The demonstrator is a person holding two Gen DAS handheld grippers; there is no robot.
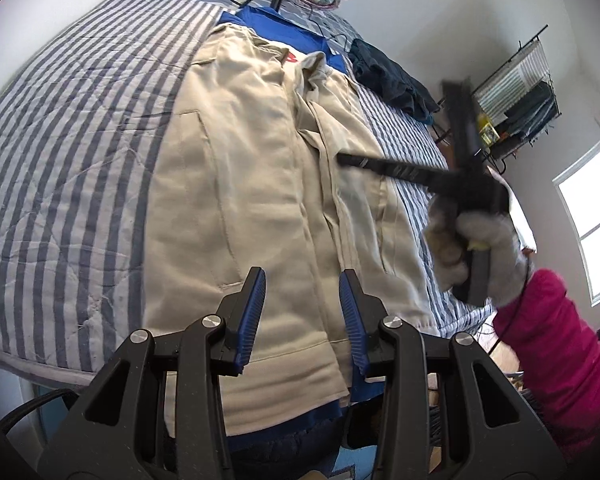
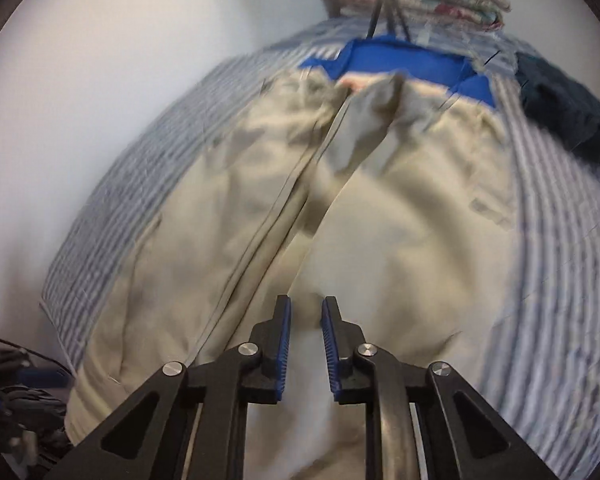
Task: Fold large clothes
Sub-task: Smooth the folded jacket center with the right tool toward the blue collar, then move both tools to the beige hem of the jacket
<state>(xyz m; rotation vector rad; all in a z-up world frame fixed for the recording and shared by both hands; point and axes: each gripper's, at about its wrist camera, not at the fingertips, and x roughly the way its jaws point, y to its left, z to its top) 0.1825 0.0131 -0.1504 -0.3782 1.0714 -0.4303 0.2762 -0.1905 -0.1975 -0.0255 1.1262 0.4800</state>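
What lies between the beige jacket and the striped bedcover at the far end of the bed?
A blue garment lies spread under the beige jacket, on the striped bedcover. Its edge shows past the jacket's collar in both wrist views, sharpest in the left one.

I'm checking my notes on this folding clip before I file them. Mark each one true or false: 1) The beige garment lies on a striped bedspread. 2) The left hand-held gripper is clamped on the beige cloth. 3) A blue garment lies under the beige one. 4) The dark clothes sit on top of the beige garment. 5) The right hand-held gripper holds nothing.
1) True: the beige garment lies spread on the striped bedspread.
2) False: the left hand-held gripper has open jaws with nothing between them.
3) True: the blue garment shows beyond its far edge.
4) False: the dark clothes lie beside it on the bedspread.
5) True: the right hand-held gripper shows an empty gap.
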